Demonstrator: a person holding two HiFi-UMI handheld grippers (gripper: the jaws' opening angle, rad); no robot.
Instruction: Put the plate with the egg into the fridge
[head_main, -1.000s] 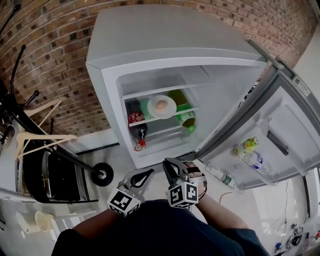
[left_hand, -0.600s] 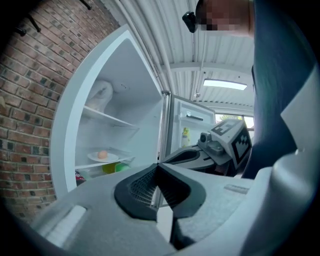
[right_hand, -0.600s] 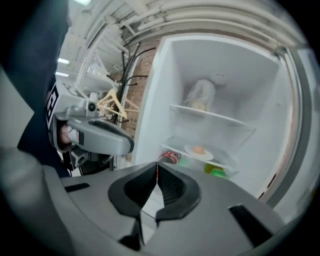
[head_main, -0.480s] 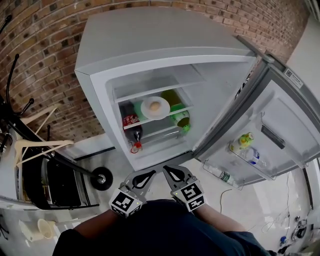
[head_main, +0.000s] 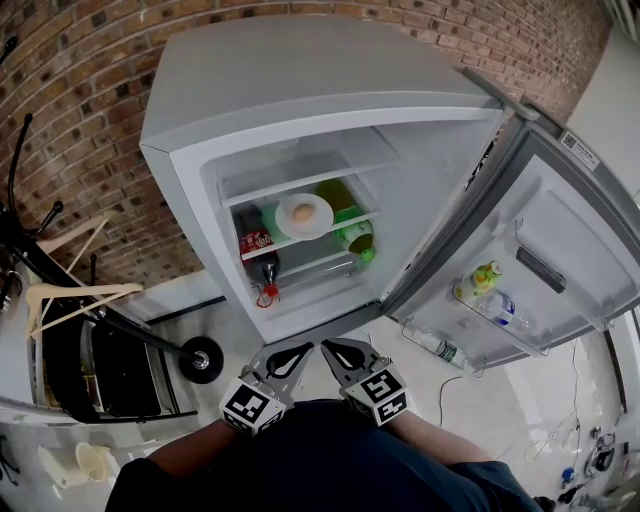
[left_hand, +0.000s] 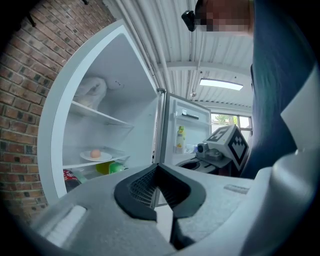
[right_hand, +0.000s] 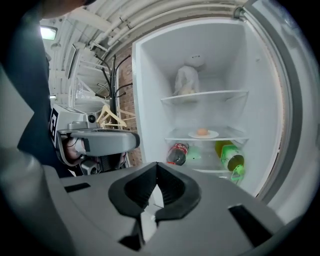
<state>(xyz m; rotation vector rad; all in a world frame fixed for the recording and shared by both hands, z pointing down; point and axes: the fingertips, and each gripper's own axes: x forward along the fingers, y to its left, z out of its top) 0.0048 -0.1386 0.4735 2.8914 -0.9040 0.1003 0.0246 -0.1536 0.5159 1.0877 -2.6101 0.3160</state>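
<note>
The white plate (head_main: 303, 215) with the egg (head_main: 301, 212) rests on the middle shelf inside the open fridge (head_main: 300, 120). Both grippers hang low in front of the fridge, close to my body and well clear of the plate. My left gripper (head_main: 303, 349) is shut with nothing in it, and so is my right gripper (head_main: 330, 347) beside it. In the left gripper view the plate (left_hand: 96, 157) and egg (left_hand: 95, 153) lie far beyond the touching jaws (left_hand: 156, 167). The right gripper view shows the plate (right_hand: 203, 134) beyond its own shut jaws (right_hand: 156, 166).
A cola bottle (head_main: 257, 247) and green bottles (head_main: 354, 238) lie on the shelf under the plate. A pale bag (right_hand: 187, 80) sits on the top shelf. The fridge door (head_main: 560, 250) stands open at the right with bottles (head_main: 484, 284) in its rack. A coat rack with hangers (head_main: 70, 295) stands at the left.
The right gripper's jaws have gone from slightly apart to shut. Both grippers have drawn back a little toward my body, and the head view has shifted.
</note>
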